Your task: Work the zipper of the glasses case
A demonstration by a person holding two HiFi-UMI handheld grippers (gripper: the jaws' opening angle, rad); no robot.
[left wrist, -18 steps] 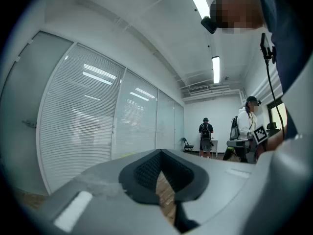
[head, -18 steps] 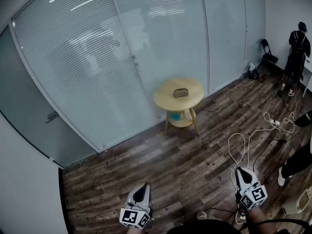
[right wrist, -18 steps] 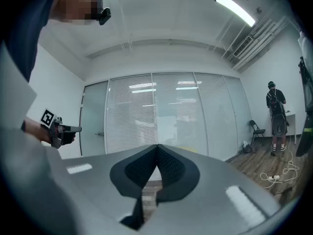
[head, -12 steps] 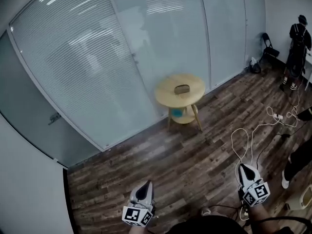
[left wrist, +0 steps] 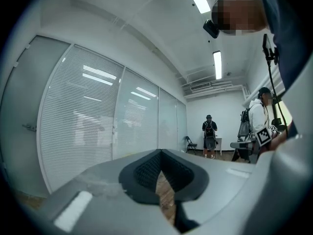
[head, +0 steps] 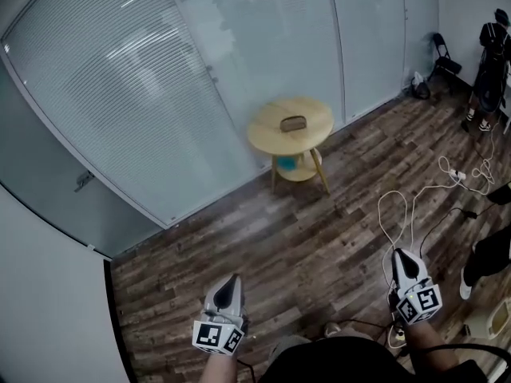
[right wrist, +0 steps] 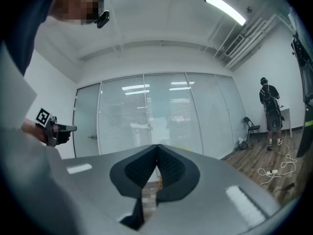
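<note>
A small brown glasses case [head: 294, 123] lies on a round light-wood table [head: 267, 132] far ahead, by the glass wall. My left gripper [head: 229, 285] is at the bottom left of the head view, far from the table, shut and empty. My right gripper [head: 402, 260] is at the bottom right, also shut with nothing in it. In the left gripper view the left gripper [left wrist: 160, 152] has its pads closed tip to tip. The right gripper [right wrist: 157, 146] in its own view looks the same. The case shows in neither gripper view.
A frosted glass partition [head: 160, 78] runs behind the table. White cables [head: 415, 206] and a power strip [head: 457, 175] lie on the wood floor at right. A person in black [head: 489, 50] stands at far right near a folding chair [head: 443, 58]. The table's lower shelf holds a blue thing [head: 286, 163].
The view has shifted a little; the table sits slightly higher in the frame. Both grippers stay low and shut.
</note>
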